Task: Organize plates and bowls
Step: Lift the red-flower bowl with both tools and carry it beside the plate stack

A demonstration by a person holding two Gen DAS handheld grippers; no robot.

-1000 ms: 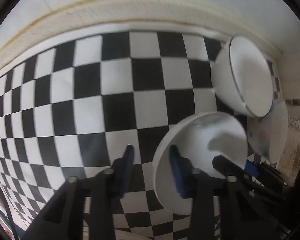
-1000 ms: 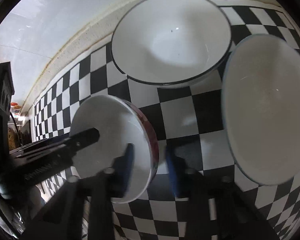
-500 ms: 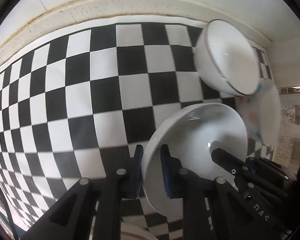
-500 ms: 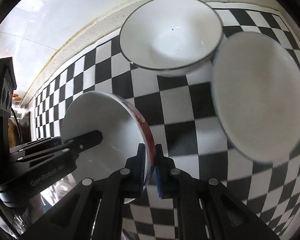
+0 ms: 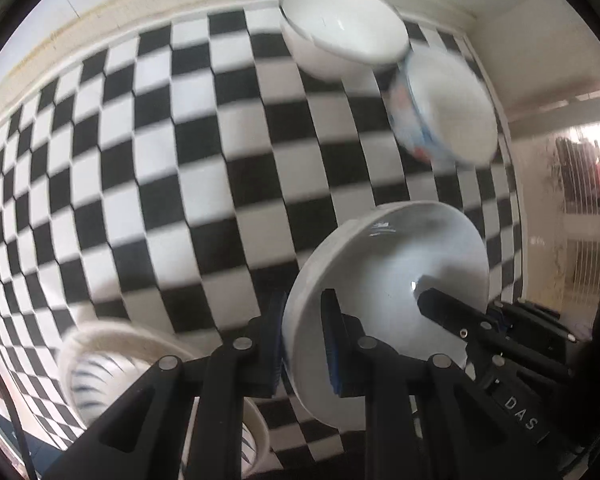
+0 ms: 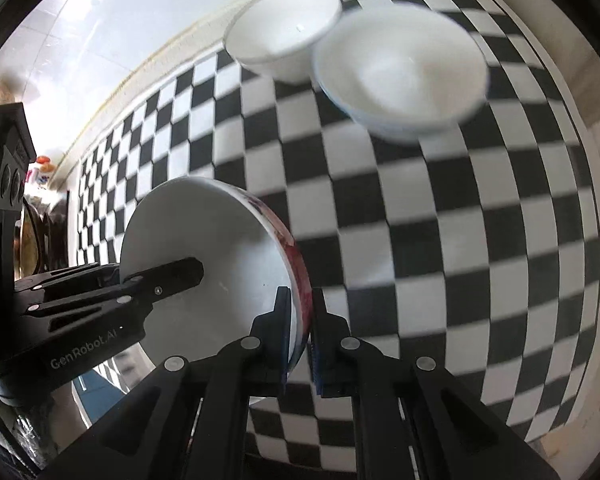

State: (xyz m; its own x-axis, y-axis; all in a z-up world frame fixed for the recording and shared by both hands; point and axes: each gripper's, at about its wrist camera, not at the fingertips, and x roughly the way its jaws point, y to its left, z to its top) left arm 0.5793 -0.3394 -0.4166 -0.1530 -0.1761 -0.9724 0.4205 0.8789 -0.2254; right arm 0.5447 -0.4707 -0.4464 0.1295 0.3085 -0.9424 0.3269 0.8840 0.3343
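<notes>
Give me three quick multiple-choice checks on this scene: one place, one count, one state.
1. Where is the plain white bowl?
A) at the far edge of the checkered cloth, by the wall
B) at the cloth's near corner
C) upside down on the floor

2. How many bowls stand on the cloth in the right wrist view?
A) none
B) two
C) five

3. The right gripper is:
A) open over bare cloth
B) shut on the rim of the red-patterned bowl
C) out of view

Key: A, it sits against the wall strip; B, the plain one and the blue-rimmed bowl; B, both pads pinch the rim.
</notes>
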